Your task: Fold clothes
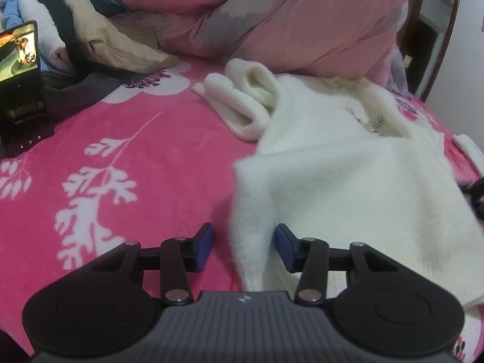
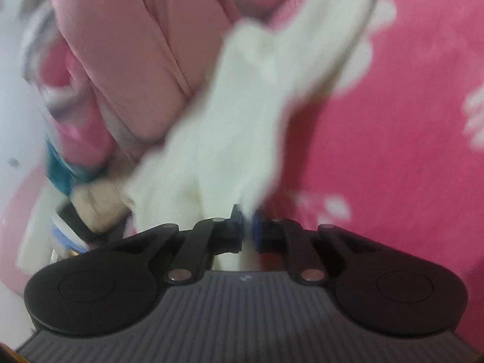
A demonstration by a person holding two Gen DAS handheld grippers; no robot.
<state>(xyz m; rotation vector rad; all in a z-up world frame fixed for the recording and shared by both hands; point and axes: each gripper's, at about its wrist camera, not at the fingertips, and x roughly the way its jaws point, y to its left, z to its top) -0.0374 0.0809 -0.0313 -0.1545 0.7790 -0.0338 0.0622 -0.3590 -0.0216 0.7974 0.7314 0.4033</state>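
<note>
A fluffy white sweater lies on the pink floral bedspread, its folded sleeve bunched at the far left of it. My left gripper is open, its blue pads either side of the sweater's near left corner, which pokes up between them. In the blurred right wrist view my right gripper is shut on a part of the white sweater, and the cloth stretches away from the fingers, lifted off the bed. The right gripper's dark edge shows at the far right of the left wrist view.
A pink quilt is heaped along the back of the bed. A beige garment and other clothes lie at the back left. A phone on a stand plays a video at the left edge. A dark headboard stands at the back right.
</note>
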